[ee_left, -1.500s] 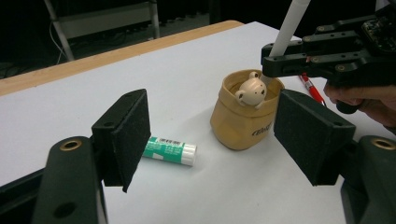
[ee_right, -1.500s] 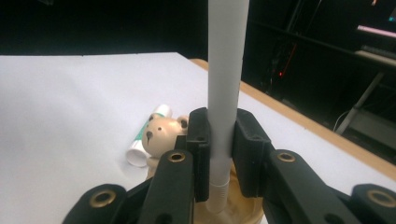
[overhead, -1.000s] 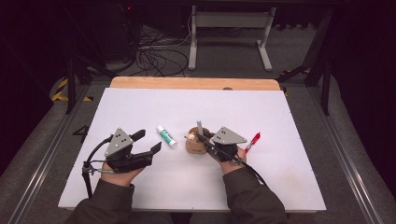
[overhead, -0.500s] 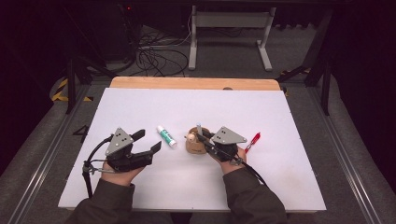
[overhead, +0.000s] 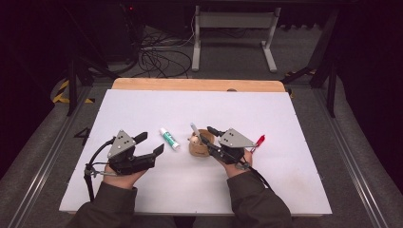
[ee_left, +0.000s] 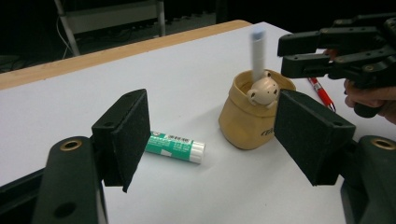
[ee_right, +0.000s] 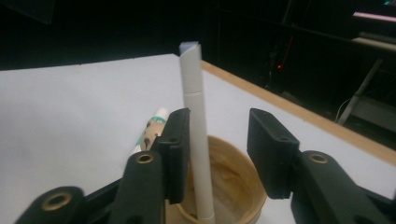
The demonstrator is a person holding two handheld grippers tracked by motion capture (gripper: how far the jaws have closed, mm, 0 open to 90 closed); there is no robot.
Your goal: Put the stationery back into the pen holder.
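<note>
The white pen's (ee_right: 195, 135) lower end is hidden inside the tan cup (overhead: 200, 147) at mid-table. The right gripper (ee_right: 218, 147) has just been opening — pen between its parted jaws, leaning against one pad. The left gripper (ee_left: 212, 140) gapes empty.

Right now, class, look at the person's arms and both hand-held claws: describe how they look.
Both forearms wear dark olive-grey sleeves. The left claw and the right claw are black, each topped by a grey three-cornered plate. The jaws carry flat black pads with brass-coloured rivets. A black cable trails from the left one.
</note>
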